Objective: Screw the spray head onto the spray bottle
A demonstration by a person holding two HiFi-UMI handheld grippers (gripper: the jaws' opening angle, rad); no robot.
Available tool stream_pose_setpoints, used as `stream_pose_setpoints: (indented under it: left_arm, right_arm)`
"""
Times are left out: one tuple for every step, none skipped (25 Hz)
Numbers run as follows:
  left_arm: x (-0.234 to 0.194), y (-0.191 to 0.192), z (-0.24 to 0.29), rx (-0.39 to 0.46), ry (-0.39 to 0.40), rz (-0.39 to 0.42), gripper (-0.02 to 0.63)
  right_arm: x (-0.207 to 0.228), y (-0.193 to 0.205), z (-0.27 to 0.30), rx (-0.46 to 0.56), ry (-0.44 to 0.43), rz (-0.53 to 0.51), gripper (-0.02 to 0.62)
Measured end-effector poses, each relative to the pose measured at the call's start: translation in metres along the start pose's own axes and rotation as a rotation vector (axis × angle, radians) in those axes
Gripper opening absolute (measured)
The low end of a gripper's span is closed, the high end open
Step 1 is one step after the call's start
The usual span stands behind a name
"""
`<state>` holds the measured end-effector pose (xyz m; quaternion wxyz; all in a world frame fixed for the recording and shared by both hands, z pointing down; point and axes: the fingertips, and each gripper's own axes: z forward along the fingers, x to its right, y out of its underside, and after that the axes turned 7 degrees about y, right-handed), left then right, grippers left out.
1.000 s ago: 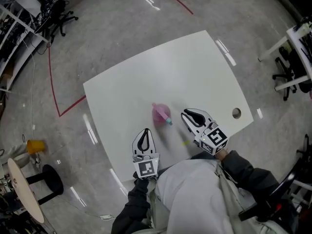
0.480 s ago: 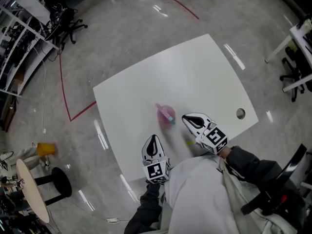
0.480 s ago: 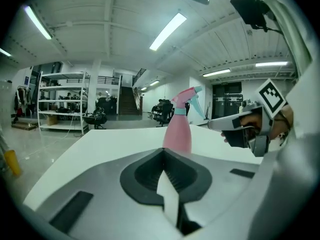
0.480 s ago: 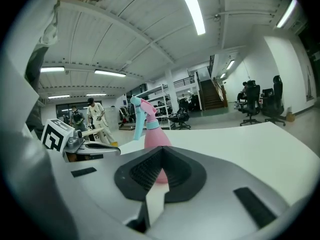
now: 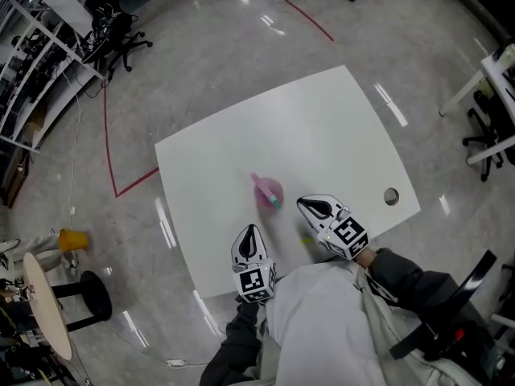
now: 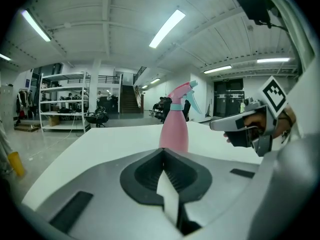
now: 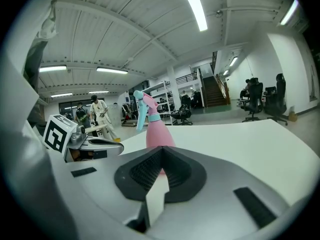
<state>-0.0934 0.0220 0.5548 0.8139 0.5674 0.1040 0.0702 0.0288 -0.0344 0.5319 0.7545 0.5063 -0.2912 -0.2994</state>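
Pink spray bottle (image 5: 268,190) upright on white table (image 5: 322,127), spray head (image 6: 186,92) fitted; contents unseen. Left gripper (image 5: 249,245), right gripper (image 5: 316,209) clenched empty, apart from bottle.

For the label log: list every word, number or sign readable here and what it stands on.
No readable text in any view.
Spray bottle: plain pink, no label shows.
Left marker cube and right marker cube: black-and-white square patterns, no letters or digits.
Shelves in the background: too small and blurred to read.
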Motion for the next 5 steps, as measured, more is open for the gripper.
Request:
stream_pose_setpoints:
  left_arm:
    - [0.0000, 0.0008, 0.0007, -0.003, -0.001, -0.002, 0.005]
    - [-0.0003, 0.0015, 0.0014, -0.006, -0.001, -0.005, 0.005]
    - [-0.0007, 0.0020, 0.0022, -0.009, 0.000, -0.006, 0.005]
    - [-0.0012, 0.0026, 0.0029, -0.012, 0.000, -0.007, 0.005]
    - [-0.0017, 0.0031, 0.0038, -0.015, 0.001, -0.007, 0.005]
  right_arm:
    - [0.0007, 0.0005, -0.0002, -0.002, 0.001, -0.002, -0.005]
    - [0.0013, 0.0007, -0.0003, -0.004, 0.002, -0.004, -0.005]
    - [0.0019, 0.0007, -0.0001, -0.005, 0.004, -0.005, -0.005]
    - [0.0026, 0.0005, 0.0002, -0.005, 0.005, -0.006, -0.005]
    - [0.0033, 0.0002, 0.0005, -0.005, 0.007, -0.007, -0.005]
